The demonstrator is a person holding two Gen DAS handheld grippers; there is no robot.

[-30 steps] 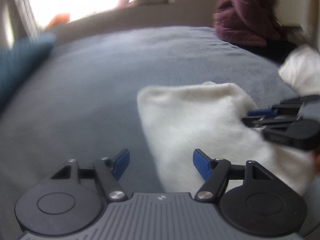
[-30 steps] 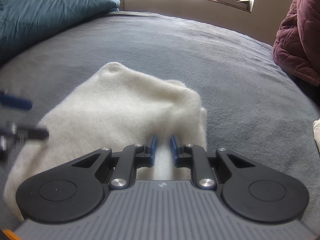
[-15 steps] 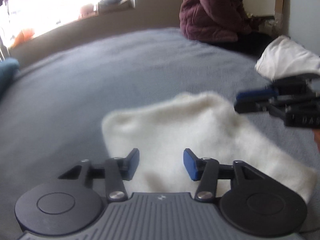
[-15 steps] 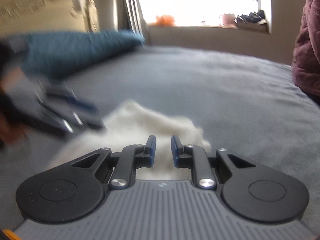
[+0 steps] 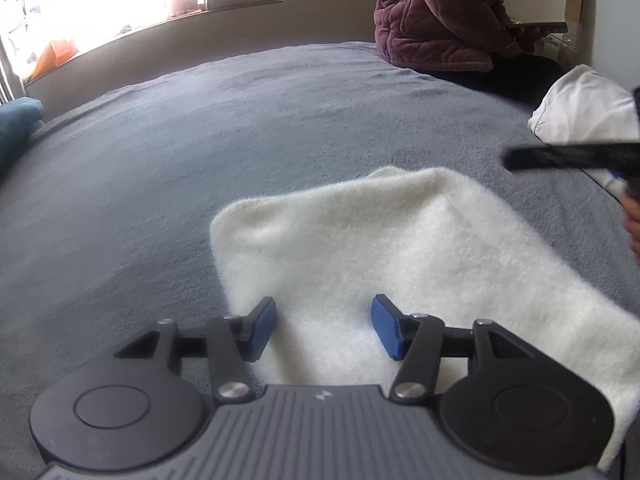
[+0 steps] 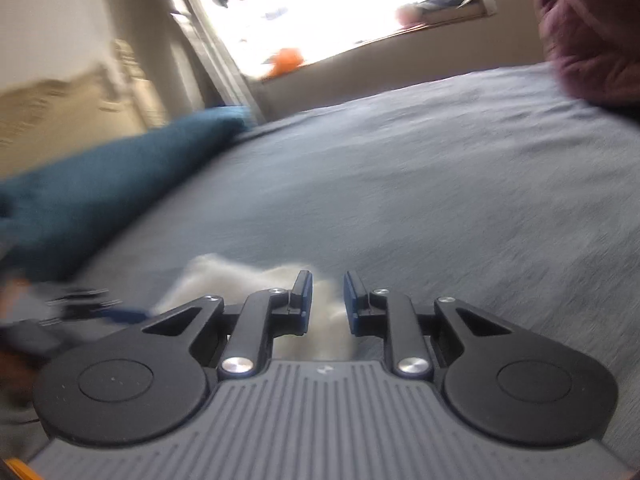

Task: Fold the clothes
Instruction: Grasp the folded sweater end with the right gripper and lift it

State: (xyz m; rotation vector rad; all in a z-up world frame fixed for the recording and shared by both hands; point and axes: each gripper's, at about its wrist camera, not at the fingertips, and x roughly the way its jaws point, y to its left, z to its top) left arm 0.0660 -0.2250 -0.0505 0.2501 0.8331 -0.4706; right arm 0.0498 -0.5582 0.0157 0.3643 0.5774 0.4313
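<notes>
Since a second ago your right gripper (image 6: pixel 325 298) has tilted up and away from the cloth, so its view now takes in the window (image 6: pixel 360 4) at the upper middle and the teal pillow (image 6: pixel 104 176) at the left, all smeared by motion. Your left gripper (image 5: pixel 324 330) has come in over the near edge of the white garment (image 5: pixel 400 256), which lies flat and already folded into a compact shape in the lower right of the left view, on the grey bedspread (image 5: pixel 200 140).

Your left jaws stand wide, blue pads either side of the cloth edge and gripping nothing; that spread suits pressing down or taking the edge for another fold. Your right jaws sit narrow with a slim gap. A blur of white fleece shows behind the gap, and as far as the smear allows, nothing is pinched between them. In the left view the right gripper appears only as a dark bar at the right edge, lifted clear of the garment, probably to leave you room.

Count: two grippers, one folded white garment in work, one second white bundle (image 5: pixel 580 108) at the upper right, one teal pillow, and one person in a maroon quilted jacket (image 5: pixel 436 16) sitting at the far edge of the bed.
</notes>
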